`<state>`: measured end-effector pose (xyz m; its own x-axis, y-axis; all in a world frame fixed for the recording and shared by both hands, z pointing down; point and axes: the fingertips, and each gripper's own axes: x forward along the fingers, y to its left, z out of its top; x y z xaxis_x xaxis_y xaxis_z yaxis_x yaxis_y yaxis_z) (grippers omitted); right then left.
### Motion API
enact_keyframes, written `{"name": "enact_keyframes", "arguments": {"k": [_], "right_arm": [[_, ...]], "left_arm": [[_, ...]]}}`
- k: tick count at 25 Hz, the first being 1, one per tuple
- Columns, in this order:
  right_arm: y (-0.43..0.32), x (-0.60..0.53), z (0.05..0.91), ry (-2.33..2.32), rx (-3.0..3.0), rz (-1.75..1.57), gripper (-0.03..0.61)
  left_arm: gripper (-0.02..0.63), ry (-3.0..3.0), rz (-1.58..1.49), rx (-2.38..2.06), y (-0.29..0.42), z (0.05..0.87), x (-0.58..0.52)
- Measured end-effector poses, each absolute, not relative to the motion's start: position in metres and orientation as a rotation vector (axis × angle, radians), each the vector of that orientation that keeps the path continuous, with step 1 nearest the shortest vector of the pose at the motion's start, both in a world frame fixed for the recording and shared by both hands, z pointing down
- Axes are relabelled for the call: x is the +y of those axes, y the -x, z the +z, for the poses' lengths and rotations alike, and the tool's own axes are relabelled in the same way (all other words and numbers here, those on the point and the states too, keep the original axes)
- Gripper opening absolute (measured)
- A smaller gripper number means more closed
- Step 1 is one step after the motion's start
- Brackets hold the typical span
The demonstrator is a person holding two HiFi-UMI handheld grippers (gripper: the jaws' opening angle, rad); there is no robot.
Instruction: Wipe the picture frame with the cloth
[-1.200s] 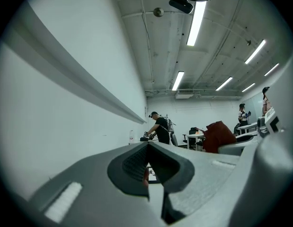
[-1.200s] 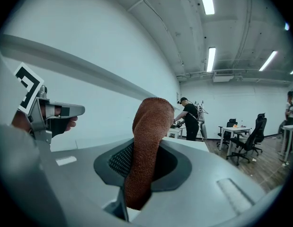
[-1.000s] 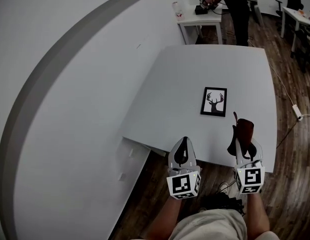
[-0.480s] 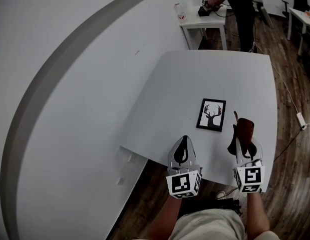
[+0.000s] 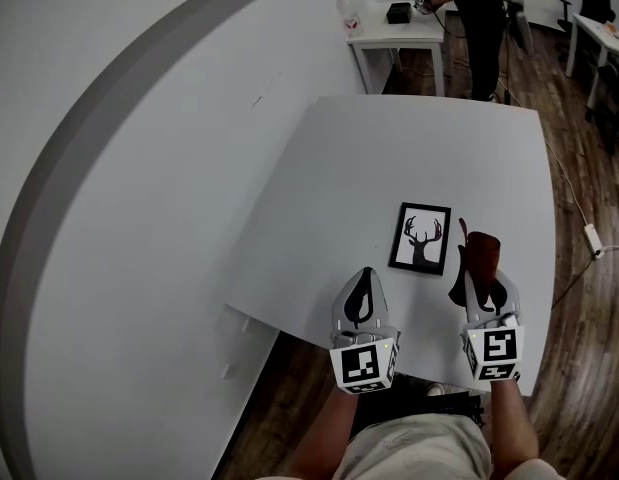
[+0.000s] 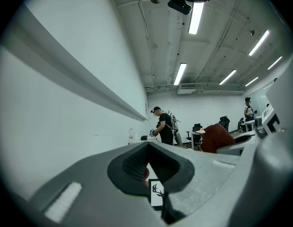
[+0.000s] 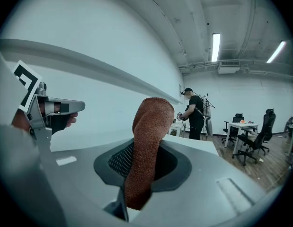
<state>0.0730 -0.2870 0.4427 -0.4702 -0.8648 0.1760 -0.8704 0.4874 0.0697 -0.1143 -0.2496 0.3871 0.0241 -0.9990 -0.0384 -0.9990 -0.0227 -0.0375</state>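
A black picture frame (image 5: 422, 239) with a deer-head print lies flat on the white table (image 5: 429, 148), slightly right of centre near the front edge. My right gripper (image 5: 478, 268) is shut on a rust-brown cloth (image 5: 478, 253), held just right of the frame; the cloth (image 7: 147, 145) stands up between the jaws in the right gripper view. My left gripper (image 5: 362, 293) is shut with nothing in it, hovering over the table's front edge, below and left of the frame. The frame (image 6: 157, 194) shows through its jaws in the left gripper view.
A white wall with a grey stripe runs along the left. At the far end a person (image 5: 479, 8) stands by a small white side table (image 5: 394, 38) with items on it. Wooden floor, a cable and desks (image 5: 594, 38) with chairs lie to the right.
Both grippers have come forward over the table toward the frame, and the frame now sits closer to them. Both stay shut, the right one still holding the cloth.
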Motion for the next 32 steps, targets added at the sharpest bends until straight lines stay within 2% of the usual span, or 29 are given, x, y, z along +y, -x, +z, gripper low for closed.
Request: {"name": "enact_keyframes", "arguments": {"k": [10,21,32], "right_arm": [[-0.009,-0.369,0.521,-1.352,-2.377,0.508,0.104],[0.08,-0.462,0.614,-1.141,-2.212,0.785,0.104],[0.095,-0.504,0.657,-1.178,-2.068,0.983,0.106]], "left_arm": [[0.002,2.274,0.016,2.145,0.149,0.406,-0.29],[0.002,2.338,-0.069,2.145,0.157,0.423,-0.295],[0.0,2.379,-0.111,2.184,0.171,0.443,-0.29]]}}
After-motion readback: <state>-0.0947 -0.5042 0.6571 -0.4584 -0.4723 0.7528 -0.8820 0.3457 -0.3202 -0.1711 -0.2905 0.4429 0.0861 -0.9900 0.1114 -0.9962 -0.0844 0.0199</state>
